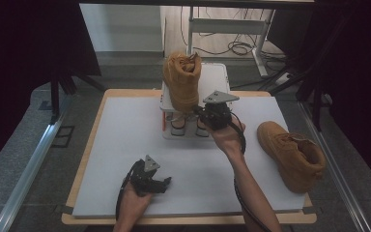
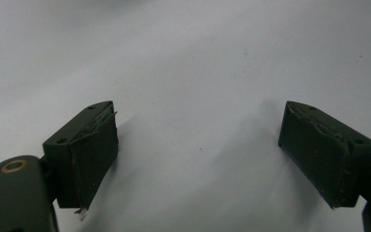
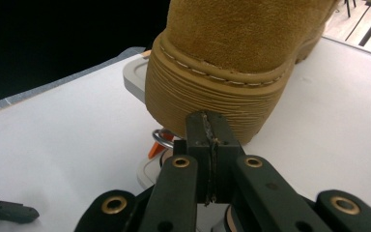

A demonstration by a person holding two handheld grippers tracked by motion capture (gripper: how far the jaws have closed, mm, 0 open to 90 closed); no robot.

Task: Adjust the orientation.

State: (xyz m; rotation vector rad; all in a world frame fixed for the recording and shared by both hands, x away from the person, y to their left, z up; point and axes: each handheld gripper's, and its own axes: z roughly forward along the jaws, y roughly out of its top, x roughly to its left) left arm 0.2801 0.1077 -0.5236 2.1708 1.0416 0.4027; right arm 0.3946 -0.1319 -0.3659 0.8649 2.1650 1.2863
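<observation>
Tan boots [image 1: 182, 79] [image 1: 292, 154]: two; tools [image 1: 163, 183] [image 1: 198, 112]: two.

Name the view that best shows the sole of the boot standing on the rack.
The right gripper view: the boot's ribbed sole and welt stitching sit close ahead of the shut right tool. The high view shows that boot whole on the rack, its sole hardly visible. The left gripper view faces the mat.
</observation>
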